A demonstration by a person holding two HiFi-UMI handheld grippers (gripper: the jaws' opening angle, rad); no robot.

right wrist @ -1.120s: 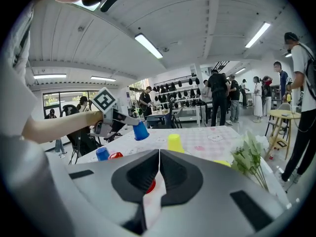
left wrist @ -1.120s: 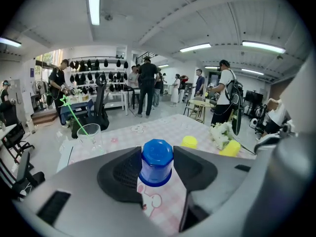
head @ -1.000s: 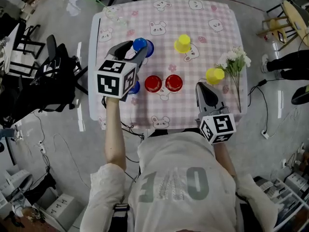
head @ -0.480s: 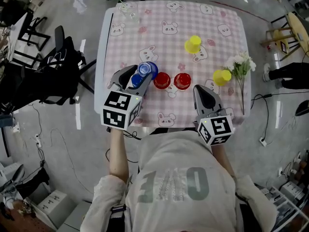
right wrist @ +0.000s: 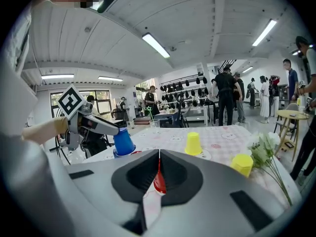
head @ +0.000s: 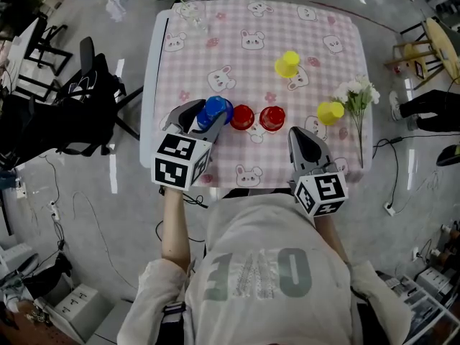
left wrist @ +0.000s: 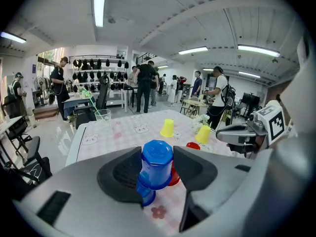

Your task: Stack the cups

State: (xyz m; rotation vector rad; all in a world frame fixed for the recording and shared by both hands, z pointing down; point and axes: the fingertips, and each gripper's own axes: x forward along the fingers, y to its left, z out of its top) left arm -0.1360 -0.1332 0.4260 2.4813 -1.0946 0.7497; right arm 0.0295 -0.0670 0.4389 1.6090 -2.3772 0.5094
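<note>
left gripper (head: pixel 207 115) pinches an upturned blue cup (left wrist: pixel 157 158) over a second blue cup (left wrist: pixel 145 196) on the pink checked table (head: pixel 316 34), beside 2 red cups (head: pixel 242 116). right gripper (head: pixel 300 135), jaws pressed together and empty, is near the front edge.

The table (head: pixel 237 70) wears a pink-and-white check cloth printed with white bunny figures and small pink flowers. A blue cup (head: pixel 215 111) and a second blue cup (left wrist: pixel 144 195) share the same bright, glossy blue. One red cup (head: pixel 242 116) and another red cup (head: pixel 272 118) are a matching deep red. The far yellow cup (head: pixel 287 64) and the near yellow cup (head: pixel 330 111) are lemon yellow. The flowers (head: pixel 354 92) are white on thin green stems. The left gripper (head: pixel 207 115) and right gripper (head: pixel 303 131) are grey with black pads. The left cube (head: pixel 180 165) and right cube (head: pixel 322 191) are white with black square markers. The shirt (head: pixel 266 264) is off-white with grey-green lettering. The floor (head: pixel 129 214) is pale grey.
</note>
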